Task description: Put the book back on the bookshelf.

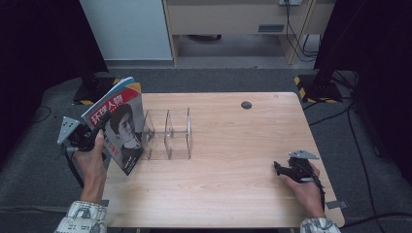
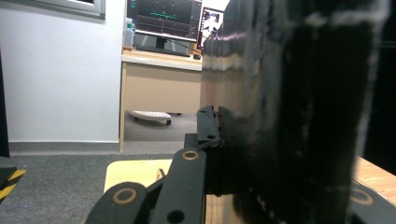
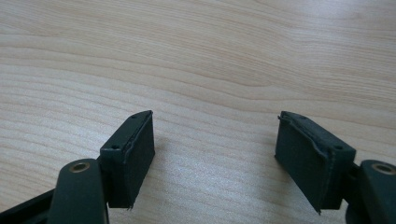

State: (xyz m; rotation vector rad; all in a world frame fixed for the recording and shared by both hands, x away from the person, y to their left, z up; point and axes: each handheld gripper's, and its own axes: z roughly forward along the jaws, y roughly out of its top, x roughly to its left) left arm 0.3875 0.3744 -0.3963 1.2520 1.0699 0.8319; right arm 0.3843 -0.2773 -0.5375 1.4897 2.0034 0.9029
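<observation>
A magazine (image 1: 121,124) with a red title band and a portrait on its cover stands upright and tilted over the table's left edge. My left gripper (image 1: 98,130) is shut on its left side, held from below by a hand. In the left gripper view the magazine's page edges (image 2: 280,116) loom dark and close, and one black pad (image 2: 208,126) presses against them. A clear acrylic divider rack (image 1: 167,135) stands just right of the magazine. My right gripper (image 1: 281,169) rests low on the wooden table (image 1: 233,145) at the right. It is open, with bare wood between its pads (image 3: 130,154).
A dark cable hole (image 1: 246,105) sits near the table's far edge. Behind the table are a white cabinet (image 1: 128,29) and a beige desk (image 1: 233,19). Black stands with yellow-black tape (image 1: 311,87) flank the far corners on grey carpet.
</observation>
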